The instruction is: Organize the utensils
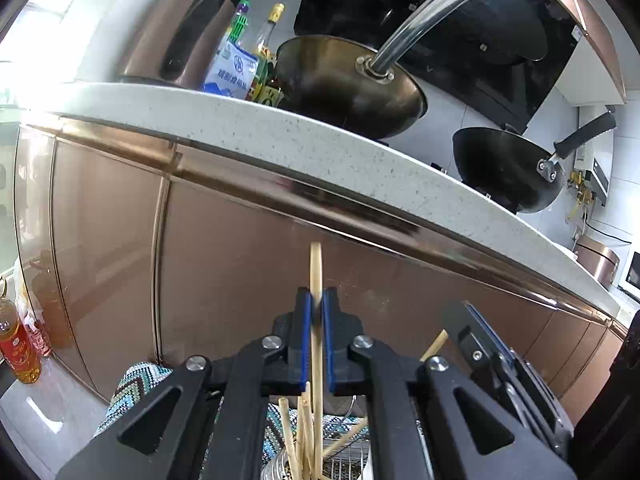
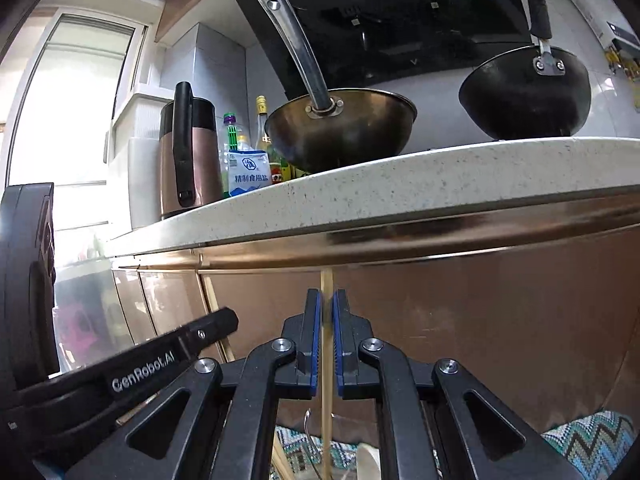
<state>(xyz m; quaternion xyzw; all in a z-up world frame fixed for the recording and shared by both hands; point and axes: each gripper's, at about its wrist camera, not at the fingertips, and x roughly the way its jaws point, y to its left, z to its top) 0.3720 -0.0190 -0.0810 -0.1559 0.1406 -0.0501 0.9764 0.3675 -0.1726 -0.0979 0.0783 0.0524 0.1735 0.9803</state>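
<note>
Left wrist view: my left gripper [image 1: 316, 344] clamps one upright chopstick [image 1: 316, 280] above a wire basket [image 1: 352, 456].
I hold it vertical so, I judge, it drops in cleanly beside about four loose chopsticks [image 1: 302, 440] below; my right gripper [image 2: 328, 344] has a second chopstick [image 2: 327, 292] between its pads, whether pinched I cannot tell.

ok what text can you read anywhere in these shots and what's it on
"GenRobot.AI": on the left hand-held gripper, seen from the right wrist.
"精制食用盐": on the white and blue salt bag on the countertop.
Bottle labels and the red-labelled oil bottle: too small or blurred to read.
</note>
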